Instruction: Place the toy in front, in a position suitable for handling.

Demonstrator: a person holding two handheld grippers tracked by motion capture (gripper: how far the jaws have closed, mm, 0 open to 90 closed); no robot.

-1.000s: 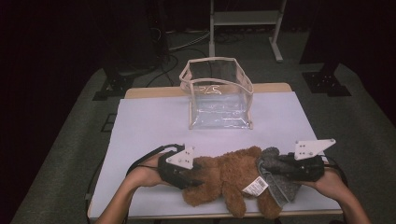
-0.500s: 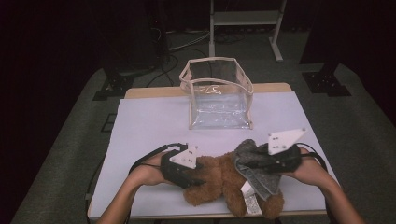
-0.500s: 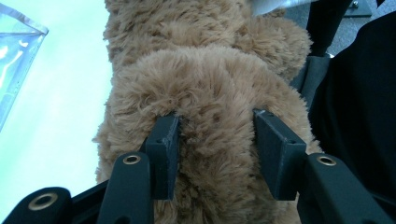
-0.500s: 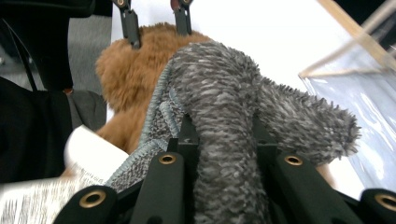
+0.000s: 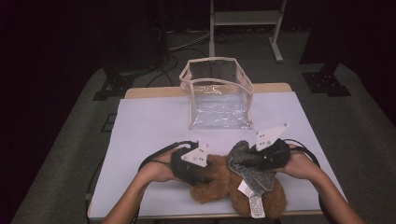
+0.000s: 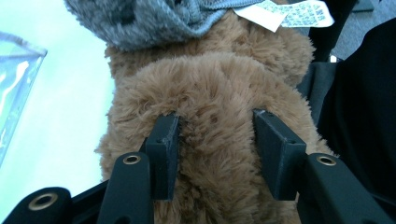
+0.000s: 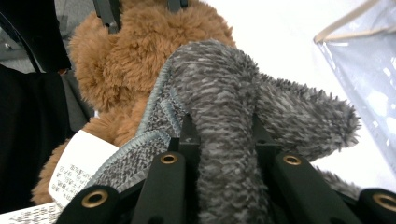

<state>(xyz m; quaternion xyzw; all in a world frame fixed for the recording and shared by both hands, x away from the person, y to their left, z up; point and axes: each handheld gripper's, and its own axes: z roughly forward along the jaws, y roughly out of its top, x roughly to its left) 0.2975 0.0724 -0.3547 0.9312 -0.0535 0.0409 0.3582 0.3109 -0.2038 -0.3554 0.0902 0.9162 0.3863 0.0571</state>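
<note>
A brown teddy bear (image 5: 233, 184) lies at the bottom centre of the high view, on the near edge of the tabletop (image 5: 154, 126). A grey fuzzy cloth (image 5: 250, 165) is draped over it, with a white label (image 5: 252, 200) hanging below. The left tool (image 6: 215, 135) is clenched on the bear's brown fur. The right tool (image 7: 222, 135) is clenched on a fold of the grey cloth. A clear plastic bag (image 5: 218, 95) stands open in the upper centre, well apart from the bear.

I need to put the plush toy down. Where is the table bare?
Bare: the white table left of the clear bag, also right of it, and the strip between bag and grippers. Crowded: the near edge, around the brown plush toy and grey cloth.
</note>
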